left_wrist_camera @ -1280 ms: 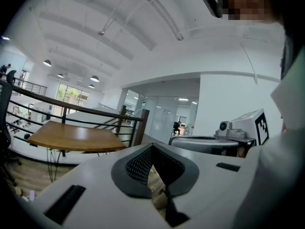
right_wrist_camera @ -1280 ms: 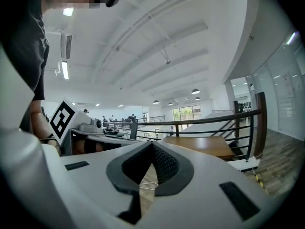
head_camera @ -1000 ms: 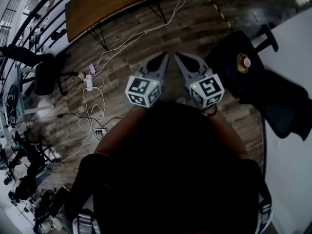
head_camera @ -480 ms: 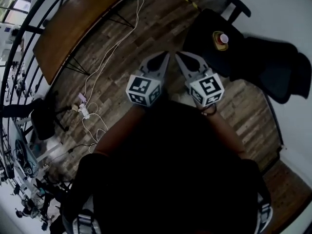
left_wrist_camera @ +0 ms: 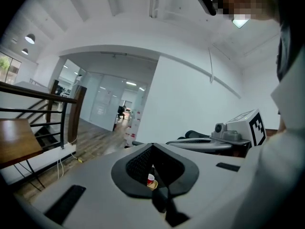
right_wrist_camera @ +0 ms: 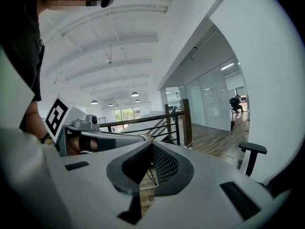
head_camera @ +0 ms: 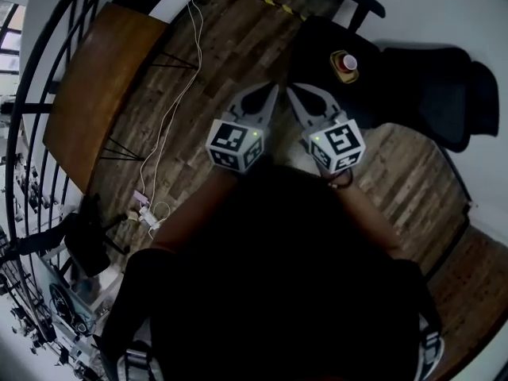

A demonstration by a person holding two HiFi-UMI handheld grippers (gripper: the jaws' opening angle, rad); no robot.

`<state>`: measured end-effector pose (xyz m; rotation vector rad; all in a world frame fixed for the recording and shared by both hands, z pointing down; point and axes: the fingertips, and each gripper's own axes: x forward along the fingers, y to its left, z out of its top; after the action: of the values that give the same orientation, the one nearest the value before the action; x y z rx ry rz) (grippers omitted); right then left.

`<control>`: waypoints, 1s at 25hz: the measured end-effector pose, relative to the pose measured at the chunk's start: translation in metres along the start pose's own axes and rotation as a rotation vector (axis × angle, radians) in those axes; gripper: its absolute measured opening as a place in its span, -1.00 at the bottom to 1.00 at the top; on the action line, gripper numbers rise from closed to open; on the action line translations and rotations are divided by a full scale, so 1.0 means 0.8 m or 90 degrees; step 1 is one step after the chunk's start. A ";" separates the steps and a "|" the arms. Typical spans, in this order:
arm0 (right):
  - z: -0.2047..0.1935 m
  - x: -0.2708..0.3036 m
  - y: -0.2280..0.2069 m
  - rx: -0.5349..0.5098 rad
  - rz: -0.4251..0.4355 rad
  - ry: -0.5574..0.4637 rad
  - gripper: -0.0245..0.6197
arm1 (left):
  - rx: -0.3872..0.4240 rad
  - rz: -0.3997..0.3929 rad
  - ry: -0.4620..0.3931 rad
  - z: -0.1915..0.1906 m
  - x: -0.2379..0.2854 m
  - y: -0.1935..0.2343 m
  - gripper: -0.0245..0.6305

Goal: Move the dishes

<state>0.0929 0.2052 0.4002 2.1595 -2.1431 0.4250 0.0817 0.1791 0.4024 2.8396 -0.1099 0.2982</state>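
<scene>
Two grippers held side by side close to the chest, pointing out over the wood floor: left gripper and right gripper. Both clenched tip to tip, with nothing between the jaws. Through the gap behind the left tips, only a far-off red button; behind the right tips, only floor.

No dishes in any view, so no telling where to find them. Task probably not yet under way.

Far right, a dark chair, with the button on a dark seat just left of it. Far left, a wood table. Between table and grippers, a white cable trailing across the floor.

Risks, as a guess:
- Catching a foot on that cable or clipping the chair while walking head-down.
- Arriving at a dish with jaws clenched and nudging it off an edge instead of gripping it – safer released before closing in.
</scene>
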 end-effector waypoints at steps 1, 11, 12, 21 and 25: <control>0.004 0.007 -0.003 0.001 -0.013 -0.001 -0.91 | 0.003 -0.013 0.001 0.005 0.005 0.006 -0.94; 0.010 0.024 -0.063 0.016 -0.116 -0.017 -0.91 | 0.018 -0.117 0.025 0.015 0.070 0.020 -0.94; 0.010 0.022 -0.068 0.017 -0.124 -0.017 -0.91 | 0.018 -0.125 0.027 0.015 0.076 0.018 -0.94; 0.005 -0.012 -0.121 0.041 -0.160 -0.018 -0.91 | 0.023 -0.167 0.037 0.014 0.130 -0.023 -0.94; 0.008 -0.023 -0.155 0.037 -0.140 -0.025 -0.91 | 0.024 -0.145 0.037 0.015 0.158 -0.037 -0.94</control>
<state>0.2168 0.2249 0.4073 2.4201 -1.9041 0.4362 0.2106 0.1980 0.4102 2.8419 0.2329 0.3358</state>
